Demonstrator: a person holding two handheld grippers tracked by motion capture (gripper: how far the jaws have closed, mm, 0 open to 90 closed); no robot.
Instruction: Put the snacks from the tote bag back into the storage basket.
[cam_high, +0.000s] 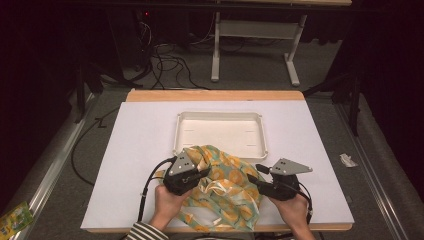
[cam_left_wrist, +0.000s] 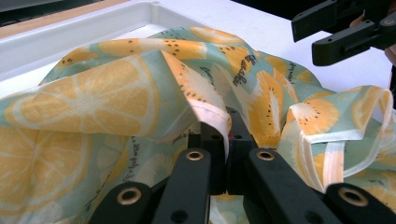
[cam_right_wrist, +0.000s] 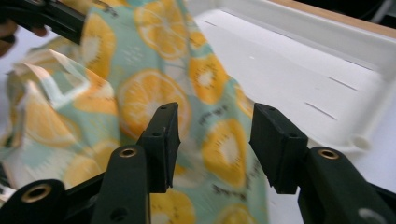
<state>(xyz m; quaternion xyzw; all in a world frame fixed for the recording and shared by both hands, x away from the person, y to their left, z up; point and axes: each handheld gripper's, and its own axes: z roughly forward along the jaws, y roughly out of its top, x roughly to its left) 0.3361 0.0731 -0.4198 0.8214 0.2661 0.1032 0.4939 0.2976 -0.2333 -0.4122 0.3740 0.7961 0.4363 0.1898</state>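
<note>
Near edge of table (cam_high: 130, 150), left of centre: left gripper (cam_high: 196, 175) jaws clamped tight on a fold of the orange-print cloth (cam_high: 225, 190), bunched between both grippers, far end draped on the white tray (cam_high: 220, 116) rim. Right gripper (cam_high: 257, 174) just right of cloth, jaws parted about halfway, nothing pinched, cloth beyond them.

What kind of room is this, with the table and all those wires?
Probably a lab or recording workspace, not a home. A work table covered in white stands on grey carpet, loose cables trail across the floor behind it, and dark curtains close off the sides. A person works there with handheld grippers on an orange-print cloth.
</note>
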